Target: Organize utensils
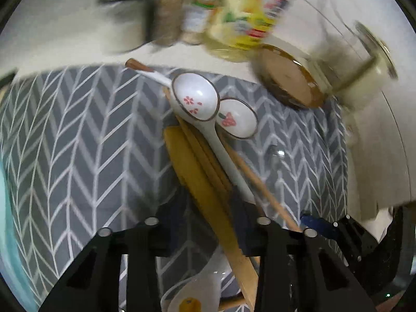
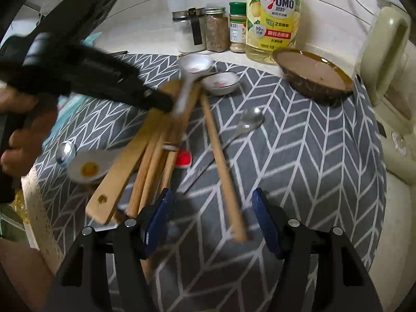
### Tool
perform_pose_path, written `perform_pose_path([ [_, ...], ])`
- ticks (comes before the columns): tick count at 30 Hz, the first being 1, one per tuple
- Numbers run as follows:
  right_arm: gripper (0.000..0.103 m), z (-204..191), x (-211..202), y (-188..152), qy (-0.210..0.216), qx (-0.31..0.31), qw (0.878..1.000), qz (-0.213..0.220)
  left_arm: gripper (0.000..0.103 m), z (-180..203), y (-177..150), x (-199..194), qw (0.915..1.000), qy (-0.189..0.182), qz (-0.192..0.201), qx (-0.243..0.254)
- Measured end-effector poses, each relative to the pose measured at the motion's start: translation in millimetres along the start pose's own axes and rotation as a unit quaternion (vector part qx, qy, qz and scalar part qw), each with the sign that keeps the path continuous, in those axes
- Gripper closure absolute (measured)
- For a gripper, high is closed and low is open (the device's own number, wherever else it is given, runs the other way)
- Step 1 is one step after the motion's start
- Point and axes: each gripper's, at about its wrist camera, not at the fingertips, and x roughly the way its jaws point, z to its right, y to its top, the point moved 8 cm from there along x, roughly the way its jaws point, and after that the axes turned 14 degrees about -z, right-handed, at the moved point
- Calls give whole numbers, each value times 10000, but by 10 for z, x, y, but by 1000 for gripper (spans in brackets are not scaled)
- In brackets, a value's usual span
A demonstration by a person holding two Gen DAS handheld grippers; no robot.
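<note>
A pile of utensils lies on a grey chevron cloth (image 2: 299, 156). In the left wrist view my left gripper (image 1: 208, 230) has its jaws apart over a wooden spatula (image 1: 208, 195); a white ceramic spoon with pink flowers (image 1: 195, 98) and a wooden chopstick (image 1: 260, 182) run past its right finger. In the right wrist view the left gripper (image 2: 166, 105) hovers over the same ceramic spoon (image 2: 195, 63). My right gripper (image 2: 212, 223) is open and empty, with a long chopstick (image 2: 221, 161) lying between its blue pads. A metal spoon (image 2: 247, 119) lies to the right.
A second ceramic spoon (image 2: 221, 82), a duck-print spoon (image 2: 88, 169) and a red-tipped item (image 2: 183, 158) lie in the pile. A brown bowl (image 2: 314, 76), a detergent bottle (image 2: 271, 18) and spice jars (image 2: 215, 30) stand at the back. A pale green appliance (image 2: 390, 78) is at right.
</note>
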Motion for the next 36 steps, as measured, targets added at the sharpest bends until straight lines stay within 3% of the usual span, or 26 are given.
perform_pose_path([
  [1,41,4,-14,-22,10,4,10000,-2,90,47,7,-17,9999,13,1,160],
  [3,41,31,-46,-75,86,74,9999,0,90,91,-25,60,9987,-169,-318,349],
  [5,41,64,-108,-131,116,185,9997,49,96,48,-72,66,9987,-213,-302,345],
  [8,41,91,-131,-138,187,291,9994,81,95,7,-135,48,9976,-446,-449,293],
  [10,41,76,-124,-113,404,389,9984,98,77,33,-156,93,9950,-766,-614,195],
  [11,41,69,-97,-86,449,405,9981,88,52,22,-150,110,9958,-658,-618,117],
  [12,41,58,-98,-78,447,404,9981,85,40,11,-128,117,9975,-447,-553,44],
  [14,41,55,-129,-61,393,392,9983,152,40,53,-99,91,9981,-443,-420,35],
  [16,41,92,-184,-55,381,474,9978,255,45,107,-96,119,9975,-509,-488,84],
  [18,41,170,-209,-47,349,612,9971,299,55,164,-62,240,9977,-301,-570,220],
  [19,41,207,-217,-45,321,669,9967,316,62,190,-40,236,9983,-246,-463,264],
  [21,41,257,-225,-44,285,733,9963,334,83,277,-19,260,9971,-541,-490,220],
  [24,41,305,-276,-40,243,787,9958,404,93,312,-50,143,9976,-454,-440,267],
  [27,41,319,-329,-1,295,822,9948,518,95,278,-181,-65,9955,-768,-470,287],
  [29,41,317,-321,30,361,859,9941,550,96,237,-235,-132,9959,-733,-390,362],
  [36,42,74,-186,339,894,607,9917,691,96,-265,-408,-407,9972,-666,-176,-283],
])
